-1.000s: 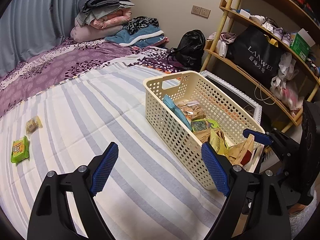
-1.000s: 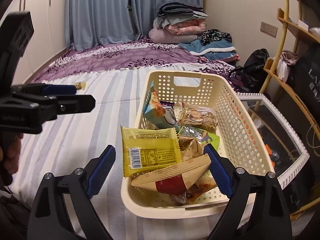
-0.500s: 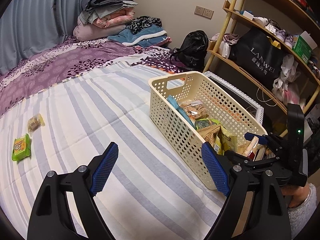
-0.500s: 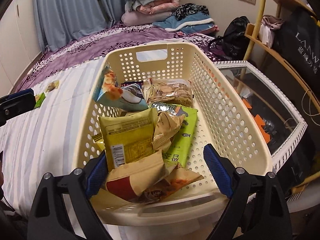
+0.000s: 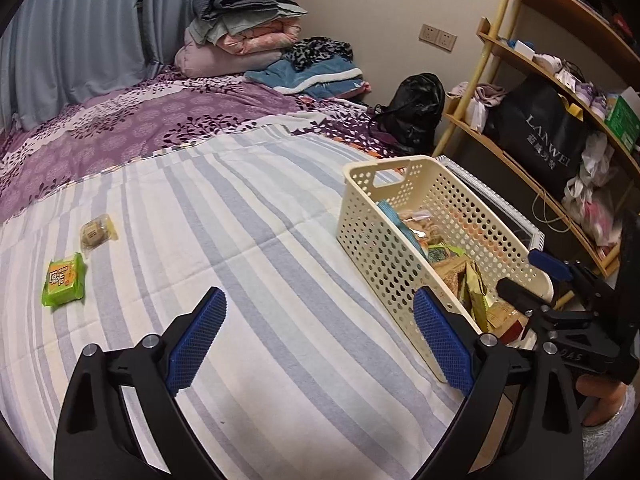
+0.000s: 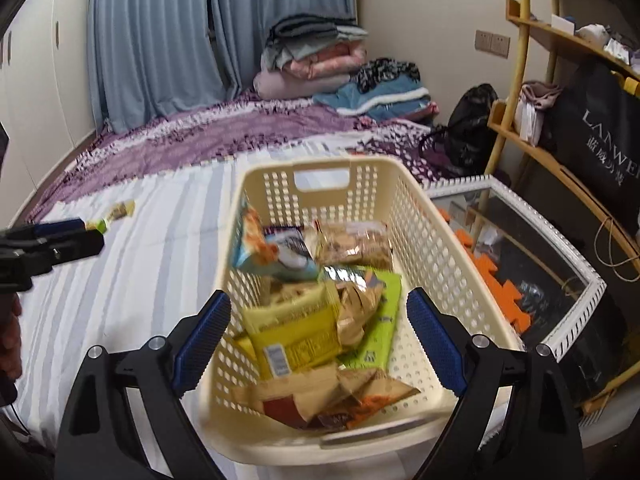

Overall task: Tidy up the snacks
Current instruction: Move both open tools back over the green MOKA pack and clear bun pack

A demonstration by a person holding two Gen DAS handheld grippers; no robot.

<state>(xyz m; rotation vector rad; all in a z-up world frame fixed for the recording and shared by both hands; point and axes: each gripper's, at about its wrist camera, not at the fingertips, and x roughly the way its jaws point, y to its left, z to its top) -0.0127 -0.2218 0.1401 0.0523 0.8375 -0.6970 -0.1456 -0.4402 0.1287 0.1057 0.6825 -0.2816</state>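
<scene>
A cream perforated basket (image 5: 384, 256) stands on the striped bed sheet and holds several snack packets, among them a yellow one (image 6: 296, 336), a light blue one (image 6: 272, 256) and a green one (image 6: 384, 312). A green snack packet (image 5: 64, 280) and a small brown one (image 5: 96, 232) lie loose on the sheet at the far left. My left gripper (image 5: 318, 308) hovers over bare sheet left of the basket, its jaws opening with nothing between them. My right gripper (image 6: 319, 304) stands open above the basket's near end, holding nothing.
A glass-topped side table with a white rim (image 6: 560, 248) sits just right of the basket. Behind it rises a wooden shelf (image 5: 520, 80) with bags. Folded blankets (image 5: 240, 40) and a black backpack (image 5: 416, 108) are at the far end of the bed.
The left gripper's jaws have spread wider, and its view has swung left, so the basket sits further right. The right gripper has shifted over the basket's near end.
</scene>
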